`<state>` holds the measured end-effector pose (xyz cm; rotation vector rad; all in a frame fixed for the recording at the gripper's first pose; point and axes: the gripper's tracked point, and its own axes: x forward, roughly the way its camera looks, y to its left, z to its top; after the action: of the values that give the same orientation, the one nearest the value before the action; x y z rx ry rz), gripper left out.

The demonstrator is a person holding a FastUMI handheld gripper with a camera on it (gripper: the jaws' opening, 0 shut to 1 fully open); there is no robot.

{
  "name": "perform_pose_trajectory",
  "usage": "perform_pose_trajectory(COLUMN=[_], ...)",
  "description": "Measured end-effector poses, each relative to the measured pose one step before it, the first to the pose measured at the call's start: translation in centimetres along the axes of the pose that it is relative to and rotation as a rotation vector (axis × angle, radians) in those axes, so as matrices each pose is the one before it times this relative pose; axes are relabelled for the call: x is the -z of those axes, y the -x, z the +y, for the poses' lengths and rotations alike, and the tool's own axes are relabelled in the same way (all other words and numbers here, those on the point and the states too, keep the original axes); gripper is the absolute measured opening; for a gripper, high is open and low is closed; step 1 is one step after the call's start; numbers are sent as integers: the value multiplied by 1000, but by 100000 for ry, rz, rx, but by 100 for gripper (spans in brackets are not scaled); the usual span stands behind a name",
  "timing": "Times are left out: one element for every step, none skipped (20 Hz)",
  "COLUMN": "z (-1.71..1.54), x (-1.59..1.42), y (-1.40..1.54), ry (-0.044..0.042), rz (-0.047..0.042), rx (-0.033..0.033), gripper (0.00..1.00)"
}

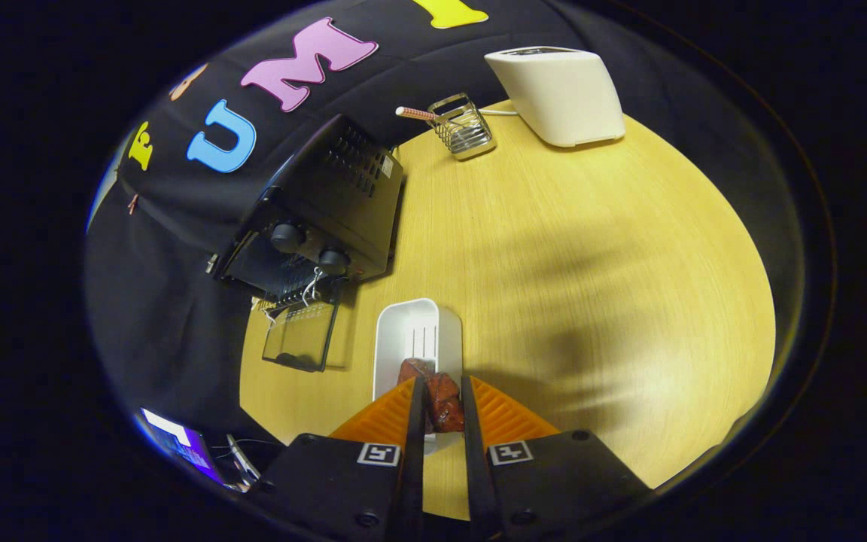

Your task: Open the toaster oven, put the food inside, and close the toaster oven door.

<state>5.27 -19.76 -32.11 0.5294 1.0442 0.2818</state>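
My gripper (442, 393) is shut on a reddish-brown piece of food (442, 403), held between both fingers above the near end of a white tray (417, 331). The black toaster oven (320, 211) stands beyond the fingers to the left on the wooden table (591, 263). Its glass door (299, 335) hangs open, folded down toward the table, just left of the tray. Two round knobs (288, 237) sit on the oven's front panel. The inside of the oven is dark and hard to make out.
A white pop-up toaster (561, 94) stands at the far side of the table. A small wire rack (465, 128) with a striped stick sits beside it. A lit screen (177, 440) lies off the table's near left edge.
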Motion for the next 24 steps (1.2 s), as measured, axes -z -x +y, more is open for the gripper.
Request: perform_pose_trajectory(z=[208,181,286,154,90,248,245,490,589,506,520,699,753,818,909,1003,1057,1132,1157,1228,1069,1284,1362,1399], x=[-28,-63,-274,6,-203,-126,-265,-127,-201,-232,-137,88,89,124,54,186,229,322,288,330,235,331,314,315], y=[75,322,255,-5,6,418,323,522,531,527,438,518,504,486,347,342,245,155,112,89,97,-102,-126,-84], ry=[-1367,-668,-55,775,1343,1086,186,-618,-567,-94,211,401,305,209,-179,-976,-1417,-1579,-1438,-1287,-765,-687,-596,-391], rz=[-314,-447,-842,-1209,-1012,-1221,-1308,-975,-1277,-1882,-1653,-1271,-1581,-1620,-1778,-1761,-1565,-1572,-1589,-1930,-1710,-1523,-1602,-1417], rx=[-1581,-922,-972,539,589,490,11,-453,-487,200,711,755,673,660,539,360,36,-111,-146,5,-7,-52,-414,-865], gripper=[27,23,20,17,15,15,15,15,15,15,15,15,15,15,15,15,15,15,15,15,15,15,15,15])
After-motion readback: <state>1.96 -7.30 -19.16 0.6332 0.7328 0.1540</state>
